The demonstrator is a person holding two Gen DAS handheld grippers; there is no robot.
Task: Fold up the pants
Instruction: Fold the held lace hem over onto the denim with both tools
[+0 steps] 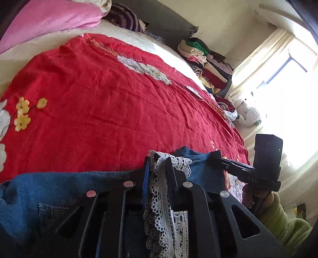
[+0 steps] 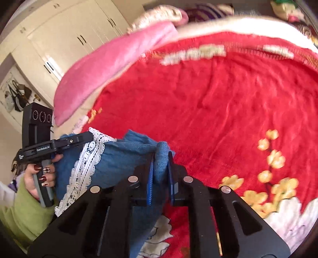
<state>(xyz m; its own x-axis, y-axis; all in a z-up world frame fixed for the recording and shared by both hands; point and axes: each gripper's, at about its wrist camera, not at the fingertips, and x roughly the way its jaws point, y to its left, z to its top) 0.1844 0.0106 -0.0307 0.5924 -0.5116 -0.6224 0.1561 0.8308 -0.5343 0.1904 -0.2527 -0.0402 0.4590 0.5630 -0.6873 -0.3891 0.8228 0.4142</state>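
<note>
The pants (image 1: 59, 190) are blue denim with a white lace trim (image 1: 159, 198). They hang over a red floral bedspread (image 1: 99, 103). My left gripper (image 1: 158, 160) is shut on the lace-trimmed edge of the pants. My right gripper (image 2: 161, 156) is shut on a bunched denim edge of the pants (image 2: 119, 158). In the left wrist view the right gripper (image 1: 216, 156) grips the denim to the right. In the right wrist view the left gripper (image 2: 89, 137) holds the lace trim (image 2: 85, 168) at the left. The lower part of the pants is hidden behind the gripper bodies.
A pink quilt (image 1: 49, 17) lies at the head of the bed, also in the right wrist view (image 2: 111, 65). A stack of folded clothes (image 1: 206, 65) stands by the far bed edge near a bright window (image 1: 284, 95). White wardrobes (image 2: 65, 33) stand at the left.
</note>
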